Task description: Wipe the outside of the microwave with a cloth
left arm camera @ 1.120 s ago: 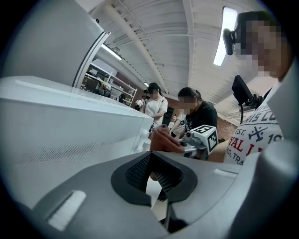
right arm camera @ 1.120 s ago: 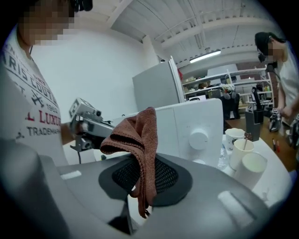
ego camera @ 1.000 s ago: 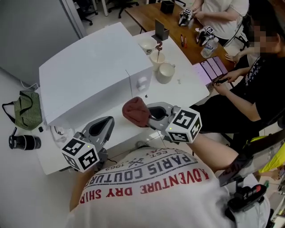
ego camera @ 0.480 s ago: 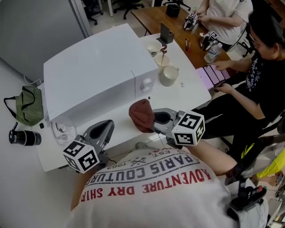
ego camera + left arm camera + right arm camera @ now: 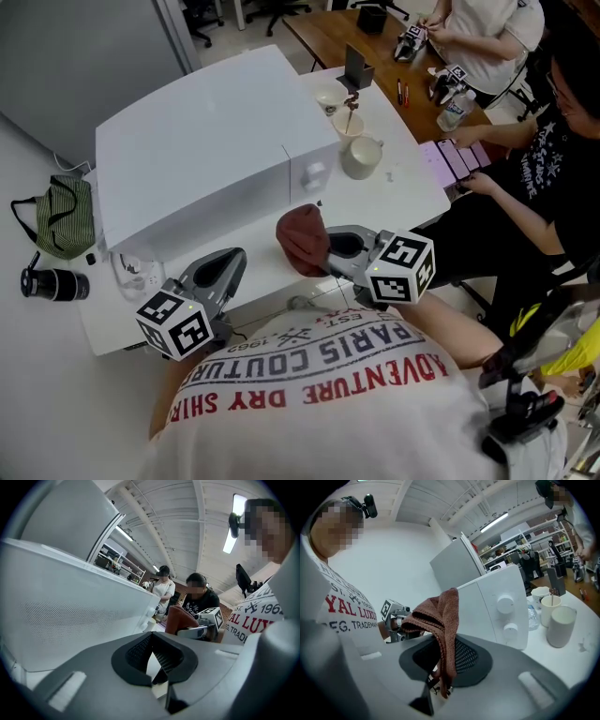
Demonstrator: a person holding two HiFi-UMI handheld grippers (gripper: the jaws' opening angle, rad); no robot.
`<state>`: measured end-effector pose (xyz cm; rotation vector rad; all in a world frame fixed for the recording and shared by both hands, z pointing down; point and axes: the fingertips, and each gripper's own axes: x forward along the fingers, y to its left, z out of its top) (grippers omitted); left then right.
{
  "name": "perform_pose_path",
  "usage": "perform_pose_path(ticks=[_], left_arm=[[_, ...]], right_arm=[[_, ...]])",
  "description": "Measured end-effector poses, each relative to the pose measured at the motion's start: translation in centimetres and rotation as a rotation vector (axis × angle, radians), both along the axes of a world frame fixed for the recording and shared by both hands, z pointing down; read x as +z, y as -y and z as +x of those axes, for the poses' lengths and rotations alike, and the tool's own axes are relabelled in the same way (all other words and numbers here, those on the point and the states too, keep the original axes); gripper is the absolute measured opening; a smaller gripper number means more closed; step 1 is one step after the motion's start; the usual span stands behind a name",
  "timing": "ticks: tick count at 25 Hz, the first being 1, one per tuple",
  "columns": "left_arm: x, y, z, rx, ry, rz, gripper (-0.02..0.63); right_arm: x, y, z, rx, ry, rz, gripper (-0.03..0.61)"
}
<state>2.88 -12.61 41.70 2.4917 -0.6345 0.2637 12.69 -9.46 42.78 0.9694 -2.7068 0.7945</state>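
Right tool (image 5: 328,251) clamped on brown cloth (image 5: 302,239), held just before front of white microwave (image 5: 197,155), near knobs. Left tool (image 5: 217,274): jaws together, empty, low over tabletop (image 5: 408,187) edge.

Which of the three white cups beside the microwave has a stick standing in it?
The middle cup. It stands between the farthest cup and the nearer, larger mug, and it alone holds a stick.
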Motion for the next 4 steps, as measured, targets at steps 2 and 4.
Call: perform_pose_path(ticks=[2, 4], left_arm=[[-0.05, -0.01, 0.01, 0.002, 0.002, 0.003, 0.006], [-0.08, -0.03, -0.01, 0.003, 0.005, 0.006, 0.006]], right_arm=[[0.01, 0.06, 0.05, 0.002, -0.002, 0.001, 0.049], [0.0, 0.13, 0.1, 0.006, -0.001, 0.001, 0.049]])
